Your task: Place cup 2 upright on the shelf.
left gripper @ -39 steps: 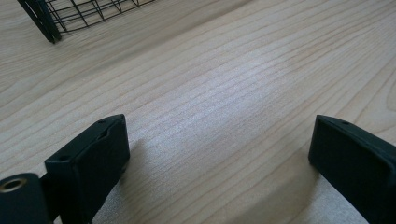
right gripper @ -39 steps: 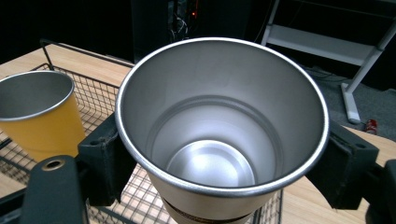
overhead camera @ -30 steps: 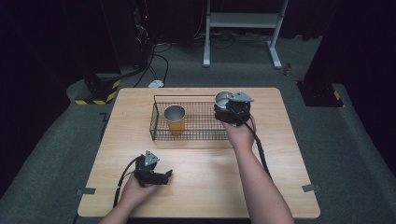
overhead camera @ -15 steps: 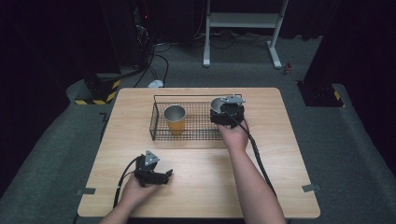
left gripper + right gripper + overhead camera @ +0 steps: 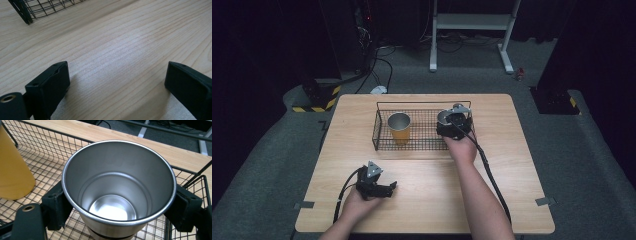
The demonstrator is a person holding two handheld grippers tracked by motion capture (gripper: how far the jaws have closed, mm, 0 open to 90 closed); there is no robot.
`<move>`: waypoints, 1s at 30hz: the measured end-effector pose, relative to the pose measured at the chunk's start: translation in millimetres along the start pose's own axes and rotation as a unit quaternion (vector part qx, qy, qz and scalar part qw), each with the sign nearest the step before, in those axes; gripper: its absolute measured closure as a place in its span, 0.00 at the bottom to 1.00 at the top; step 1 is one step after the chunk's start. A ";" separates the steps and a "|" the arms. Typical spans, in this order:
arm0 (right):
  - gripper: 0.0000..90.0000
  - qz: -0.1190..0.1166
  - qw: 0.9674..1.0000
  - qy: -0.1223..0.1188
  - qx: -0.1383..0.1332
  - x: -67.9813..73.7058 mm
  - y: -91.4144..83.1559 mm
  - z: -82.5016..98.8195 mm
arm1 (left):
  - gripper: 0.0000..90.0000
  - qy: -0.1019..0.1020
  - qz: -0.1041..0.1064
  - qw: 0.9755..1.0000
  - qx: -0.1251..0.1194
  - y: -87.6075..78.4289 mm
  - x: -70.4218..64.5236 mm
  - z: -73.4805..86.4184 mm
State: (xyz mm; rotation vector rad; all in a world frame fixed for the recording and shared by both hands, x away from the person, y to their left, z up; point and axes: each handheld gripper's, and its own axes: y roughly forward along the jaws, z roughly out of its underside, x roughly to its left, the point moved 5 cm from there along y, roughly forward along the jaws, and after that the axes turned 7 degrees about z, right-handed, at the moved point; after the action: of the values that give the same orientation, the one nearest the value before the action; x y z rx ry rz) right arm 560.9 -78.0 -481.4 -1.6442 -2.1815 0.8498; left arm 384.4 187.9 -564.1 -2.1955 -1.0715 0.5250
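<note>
A black wire basket point(image 5: 378, 134) stands at the middle of the wooden table point(image 5: 517, 165). Inside its left part an orange-yellow cup point(image 5: 399, 131) stands upright, and it shows again as the orange-yellow cup point(image 5: 12, 175) at the left of the right gripper view. My right gripper point(image 5: 448, 123) is shut on a steel cup point(image 5: 444, 116) over the basket's right end. In the right gripper view the steel cup point(image 5: 117, 192) is upright and empty, a black jaw pressing on each side of it, low over the basket's mesh floor point(image 5: 50, 157). My left gripper point(image 5: 388, 189) rests near the table's front, open, with bare wood between its jaws.
A basket corner point(image 5: 27, 11) lies beyond my left gripper point(image 5: 117, 77). Cables trail from both grippers toward the table's front edge. Grey carpet surrounds the table, with a white stand point(image 5: 469, 22) and cables on the floor behind it.
My right gripper has sunk with the steel cup, down into the basket's right end and slightly to the left. The left gripper has stayed in place.
</note>
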 end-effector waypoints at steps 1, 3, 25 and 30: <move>0.21 0.000 1.000 -0.003 0.000 -1.2 1.3 1.1 | 0.07 0.000 0.000 1.000 0.000 0.0 0.0 0.0; 0.21 -0.001 1.000 0.002 0.008 -1.3 4.0 3.7 | 0.07 0.000 0.000 1.000 0.000 -0.1 0.0 0.0; 0.20 -0.012 0.999 -0.002 0.042 0.9 18.9 15.8 | 0.07 -0.003 0.000 1.000 -0.003 -0.2 -0.2 0.1; 0.14 -0.015 0.999 -0.005 0.047 2.2 17.1 15.6 | 0.08 -0.003 -0.001 1.000 -0.003 -0.3 -0.3 0.2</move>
State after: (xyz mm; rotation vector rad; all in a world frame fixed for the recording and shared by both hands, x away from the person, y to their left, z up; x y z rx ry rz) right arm 565.0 -77.3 -504.3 -1.5628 -2.1328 0.9393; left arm 384.0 187.9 -564.1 -2.1995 -1.0796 0.5288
